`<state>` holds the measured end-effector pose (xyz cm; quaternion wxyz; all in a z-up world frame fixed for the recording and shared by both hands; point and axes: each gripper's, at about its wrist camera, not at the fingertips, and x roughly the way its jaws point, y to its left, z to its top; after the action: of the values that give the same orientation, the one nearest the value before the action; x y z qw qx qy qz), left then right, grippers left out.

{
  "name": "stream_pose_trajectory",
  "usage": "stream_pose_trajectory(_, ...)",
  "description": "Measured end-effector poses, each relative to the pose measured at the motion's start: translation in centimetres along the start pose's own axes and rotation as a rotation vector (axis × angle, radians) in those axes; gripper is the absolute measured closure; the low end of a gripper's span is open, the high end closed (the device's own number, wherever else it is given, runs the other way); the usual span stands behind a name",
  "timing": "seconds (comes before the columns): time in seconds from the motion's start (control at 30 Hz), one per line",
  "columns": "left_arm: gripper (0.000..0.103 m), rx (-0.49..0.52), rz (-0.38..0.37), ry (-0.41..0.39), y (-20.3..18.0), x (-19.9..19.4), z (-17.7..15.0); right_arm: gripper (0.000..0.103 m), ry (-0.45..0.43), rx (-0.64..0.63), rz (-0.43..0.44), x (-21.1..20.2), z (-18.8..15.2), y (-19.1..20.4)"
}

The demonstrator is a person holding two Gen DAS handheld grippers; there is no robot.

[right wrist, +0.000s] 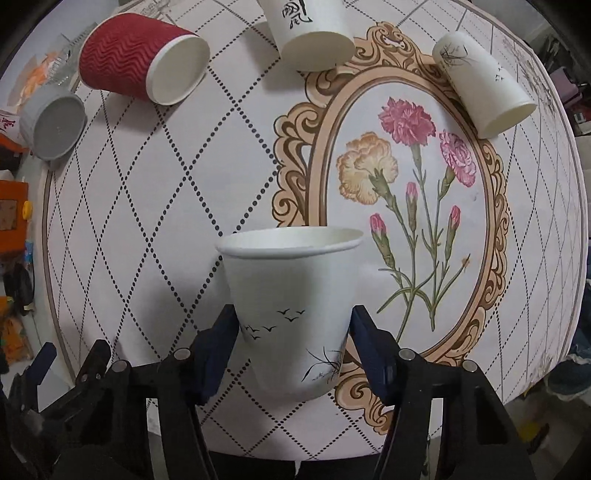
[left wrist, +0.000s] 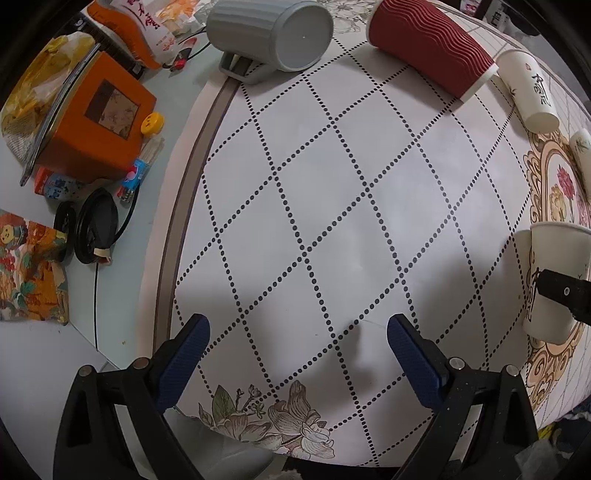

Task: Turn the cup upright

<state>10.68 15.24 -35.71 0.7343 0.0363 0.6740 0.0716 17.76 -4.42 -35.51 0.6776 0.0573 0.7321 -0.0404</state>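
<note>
My right gripper (right wrist: 291, 325) is shut on a white paper cup with small birds (right wrist: 291, 295), held upright with its mouth up, base near the mat. The same cup shows at the right edge of the left wrist view (left wrist: 554, 273) with a right finger on it. My left gripper (left wrist: 297, 332) is open and empty over the dotted diamond mat (left wrist: 332, 206). Lying on their sides are a red ribbed cup (right wrist: 140, 55) (left wrist: 432, 48), a grey mug (right wrist: 51, 122) (left wrist: 269, 33), a white cup with calligraphy (right wrist: 310, 33) (left wrist: 528, 88) and another white cup (right wrist: 480, 81).
The mat has a framed flower picture (right wrist: 413, 184) on its right part. Left of the mat lie an orange box (left wrist: 96, 118), a snack bag (left wrist: 136, 29), a black disc with a cable (left wrist: 94, 225) and patterned cloth (left wrist: 29, 269).
</note>
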Motion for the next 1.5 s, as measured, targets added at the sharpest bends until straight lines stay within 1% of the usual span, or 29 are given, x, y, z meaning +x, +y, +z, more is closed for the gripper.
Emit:
stream_pose_trajectory(0.1,0.005,0.012,0.001,-0.003,0.0,0.1,0.1,0.040,-0.016,0.004,0.013,0.1,-0.6,0.2)
stream_pose_trajectory(0.17,0.001,0.010,-0.022,0.002,0.0,0.2,0.3,0.040,-0.035,0.016,0.028,-0.2,-1.0,-0.2)
stream_pose_trajectory(0.23,0.001,0.004,-0.057,0.004,0.0,0.3,0.5,0.040,-0.073,0.025,0.044,-1.0,-1.6,-1.1)
stream_pose_trajectory(0.33,0.001,-0.003,-0.085,-0.012,-0.2,0.1,1.0,0.040,-0.166,0.043,0.069,-2.4,-2.3,-2.1)
stream_pose_trajectory(0.47,0.001,-0.009,-0.126,-0.008,-1.0,0.1,2.3,0.040,-0.323,0.056,0.079,-4.2,-2.7,-3.1)
stream_pose_trajectory(0.53,0.001,-0.014,-0.106,-0.015,-1.4,0.2,3.0,0.040,-0.425,0.058,0.079,-4.8,-2.7,-3.7)
stream_pose_trajectory(0.6,0.001,-0.021,-0.098,-0.027,-1.8,0.4,3.6,0.040,-0.501,0.055,0.063,-5.2,-2.1,-3.5)
stream_pose_trajectory(0.7,0.001,-0.019,-0.066,-0.037,-2.7,1.0,4.6,0.040,-0.610,0.046,0.019,-4.2,-1.0,-3.6)
stream_pose_trajectory(0.77,0.001,-0.011,-0.054,-0.037,-3.0,1.5,5.0,0.040,-0.657,0.044,0.004,-3.2,-0.4,-3.5)
stream_pose_trajectory(0.9,0.001,0.013,-0.036,-0.039,-3.3,2.0,5.2,0.040,-0.737,0.021,-0.023,-2.2,-1.0,-3.5)
stream_pose_trajectory(0.97,0.001,0.015,-0.032,-0.040,-3.5,1.9,5.1,0.040,-0.760,0.001,-0.032,-1.9,-1.8,-3.2)
stream_pose_trajectory(1.03,0.001,0.013,-0.035,-0.040,-3.8,1.7,4.7,0.040,-0.764,-0.006,-0.035,-1.7,-2.5,-3.1)
stream_pose_trajectory(1.13,0.001,0.018,-0.044,-0.047,-4.6,0.7,3.5,0.039,-0.745,-0.009,-0.035,-1.3,-3.7,-3.0)
stream_pose_trajectory(1.23,0.001,0.037,-0.047,-0.060,-4.9,-0.3,2.5,0.038,-0.704,0.002,-0.028,-1.0,-4.7,-3.3)
stream_pose_trajectory(1.27,0.001,0.044,-0.049,-0.067,-5.1,-0.7,2.2,0.036,-0.691,0.007,-0.029,-0.9,-5.1,-3.5)
stream_pose_trajectory(1.33,0.001,0.053,-0.050,-0.078,-5.4,-1.4,1.7,0.026,-0.662,0.015,-0.032,-0.9,-5.8,-3.9)
stream_pose_trajectory(1.37,0.001,0.058,-0.052,-0.085,-5.6,-1.9,1.3,0.024,-0.654,0.018,-0.034,-1.0,-6.1,-4.1)
stream_pose_trajectory(1.5,0.001,0.062,-0.056,-0.110,-6.2,-3.8,0.6,0.018,-0.633,0.045,-0.061,-2.1,-8.2,-5.3)
